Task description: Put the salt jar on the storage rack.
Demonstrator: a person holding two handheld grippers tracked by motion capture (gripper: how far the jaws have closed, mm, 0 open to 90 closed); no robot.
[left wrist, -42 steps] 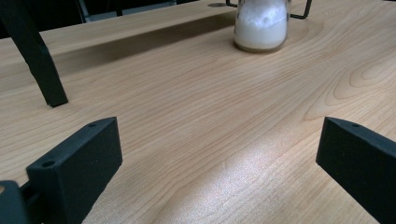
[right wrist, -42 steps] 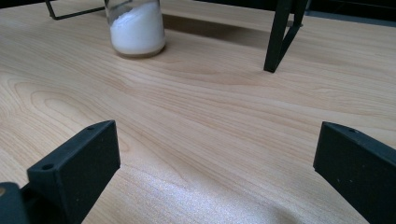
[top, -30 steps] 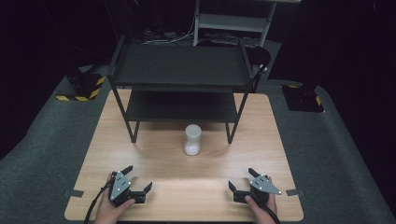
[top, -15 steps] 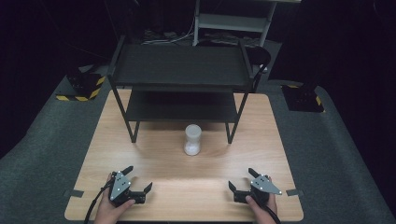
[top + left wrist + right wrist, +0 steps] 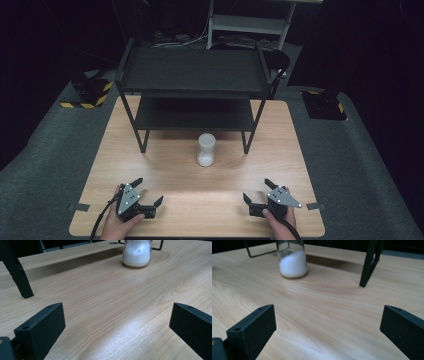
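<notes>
You have: 1 jar (image 5: 206, 149) with white powder | 1 black shelf rack (image 5: 192, 75) with 2 levels | 1 desk (image 5: 200, 200) | 2 tools: left tool (image 5: 147, 197), right tool (image 5: 257, 193)

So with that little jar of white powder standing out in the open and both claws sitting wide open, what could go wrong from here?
1. The jar is tall and narrow and stands free on the table; a sideways nudge from either jaw might tip it.
2. It looks like glass, so a hard squeeze or a slip could drop it.
3. It stands just in front of the black shelf, between the front legs; the left gripper or right gripper could clip a leg when reaching in.
</notes>
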